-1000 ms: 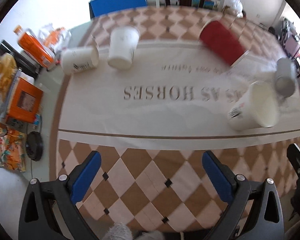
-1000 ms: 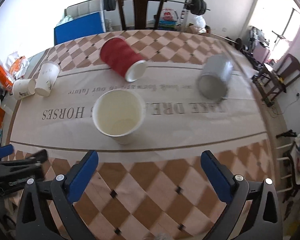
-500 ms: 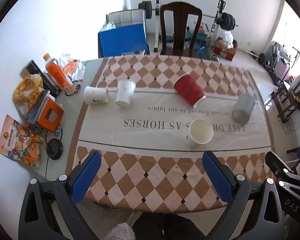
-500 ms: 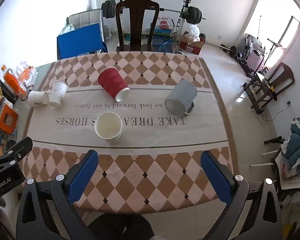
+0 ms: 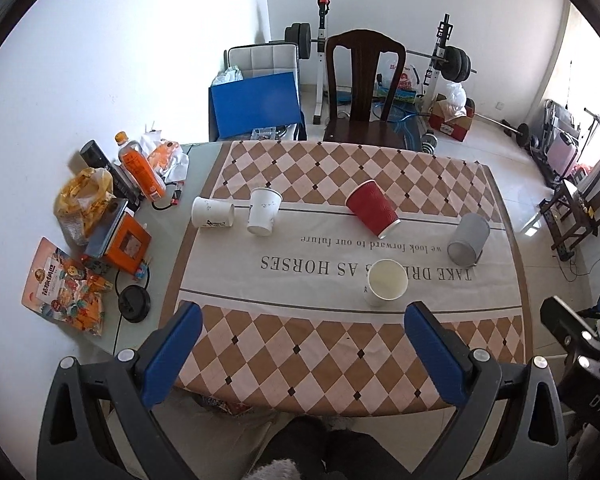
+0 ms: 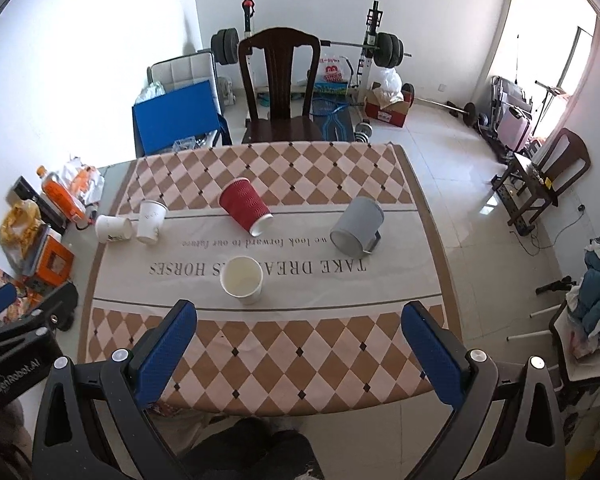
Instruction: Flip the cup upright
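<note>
A white paper cup [image 5: 386,283] [image 6: 242,279] stands upright on the tablecloth [image 5: 300,344] near its front. A red ribbed cup [image 5: 372,208] [image 6: 246,206] lies on its side behind it. A grey mug [image 5: 468,234] [image 6: 357,225] lies on its side at the right. Two more white cups lie on their sides at the left, one [image 5: 213,213] [image 6: 114,229] at the cloth's edge and one [image 5: 263,211] [image 6: 152,216] beside it. My left gripper [image 5: 300,340] and right gripper [image 6: 300,340] are both open and empty, held high above the table's near edge.
Snack bags, an orange bottle [image 5: 140,170], an orange box [image 5: 126,242] and a black lid [image 5: 134,303] crowd the table's left strip. A dark wooden chair [image 5: 364,92] stands behind the table. Gym gear and a blue board [image 5: 256,106] line the far wall.
Both grippers have pulled up and back, away from the table. The view has widened from close over the cups to the whole table and room. The cups have not moved.
</note>
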Demonstrator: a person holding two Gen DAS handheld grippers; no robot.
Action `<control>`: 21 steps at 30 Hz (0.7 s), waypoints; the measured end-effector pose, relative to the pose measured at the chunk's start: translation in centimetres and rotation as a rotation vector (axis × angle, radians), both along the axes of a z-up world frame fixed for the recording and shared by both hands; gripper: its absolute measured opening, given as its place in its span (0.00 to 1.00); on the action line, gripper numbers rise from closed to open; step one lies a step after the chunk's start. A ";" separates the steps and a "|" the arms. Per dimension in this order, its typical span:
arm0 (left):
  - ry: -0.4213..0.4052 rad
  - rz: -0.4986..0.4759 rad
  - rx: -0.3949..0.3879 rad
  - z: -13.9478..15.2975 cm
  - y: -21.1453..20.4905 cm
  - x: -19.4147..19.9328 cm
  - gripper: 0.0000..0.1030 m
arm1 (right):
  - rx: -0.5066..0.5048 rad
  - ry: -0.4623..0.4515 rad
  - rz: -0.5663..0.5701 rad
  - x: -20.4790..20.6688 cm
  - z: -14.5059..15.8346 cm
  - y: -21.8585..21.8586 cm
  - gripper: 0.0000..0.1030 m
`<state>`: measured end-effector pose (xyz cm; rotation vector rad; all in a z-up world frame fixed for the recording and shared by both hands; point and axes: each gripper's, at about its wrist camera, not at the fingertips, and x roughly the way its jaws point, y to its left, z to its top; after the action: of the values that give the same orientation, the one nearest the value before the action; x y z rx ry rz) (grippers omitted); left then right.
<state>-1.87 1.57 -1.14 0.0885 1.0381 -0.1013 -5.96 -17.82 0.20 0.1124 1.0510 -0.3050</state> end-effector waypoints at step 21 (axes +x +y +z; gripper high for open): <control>0.017 -0.010 0.014 0.5 0.7 -0.7 1.00 | 0.002 0.017 -0.002 -0.1 0.7 0.4 1.00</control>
<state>-2.58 2.22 -0.59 0.1055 1.0558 -0.1042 -6.03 -17.40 0.86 0.1131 1.0681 -0.3075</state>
